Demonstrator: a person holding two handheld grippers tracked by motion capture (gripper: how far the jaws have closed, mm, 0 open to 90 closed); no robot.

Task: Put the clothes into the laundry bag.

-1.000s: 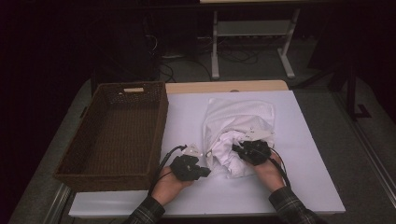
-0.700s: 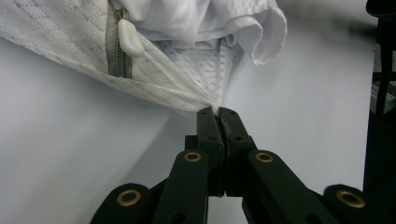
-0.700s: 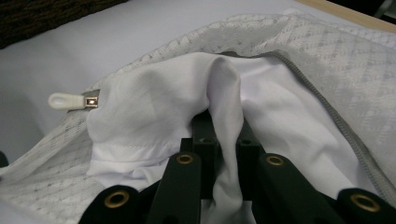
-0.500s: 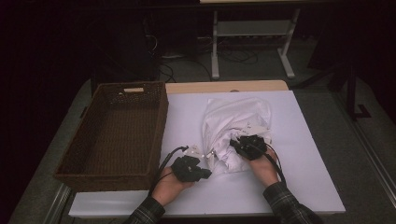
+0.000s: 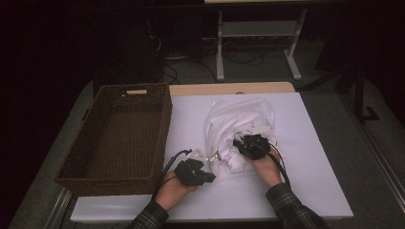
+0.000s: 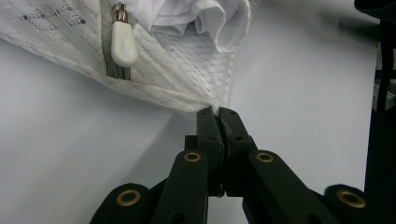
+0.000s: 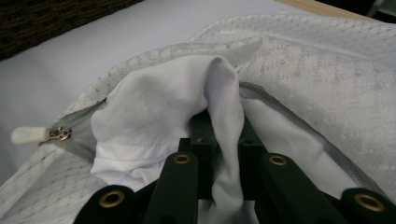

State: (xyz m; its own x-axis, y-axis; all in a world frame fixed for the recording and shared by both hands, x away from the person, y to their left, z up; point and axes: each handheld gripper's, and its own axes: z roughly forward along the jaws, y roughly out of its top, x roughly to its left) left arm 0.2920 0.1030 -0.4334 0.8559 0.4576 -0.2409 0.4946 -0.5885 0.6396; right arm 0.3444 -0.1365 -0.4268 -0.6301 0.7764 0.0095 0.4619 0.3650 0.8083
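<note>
A white mesh zip bag (image 5: 243,119) lies on the white table cover, with its mouth toward me. My left gripper (image 5: 207,162) is shut on the bag's near corner (image 6: 205,100), its jaws (image 6: 218,111) pressed together on the mesh. The white zipper pull (image 6: 123,44) hangs just left of that corner. A white cloth (image 7: 154,112) bulges out of the unzipped mouth. My right gripper (image 5: 237,144) is at the opening. A fold of that cloth runs between its jaws (image 7: 223,123), which have just been opening slightly and still pinch it.
A dark wicker basket (image 5: 162,124) stands at the left of the table, close to my left hand. The white table cover (image 5: 310,157) lies bare to the right of the bag and along the front edge.
My right gripper has edged a little farther up the table with the cloth, and the bunched cloth at the bag's mouth has shifted. The left gripper has stayed put.
</note>
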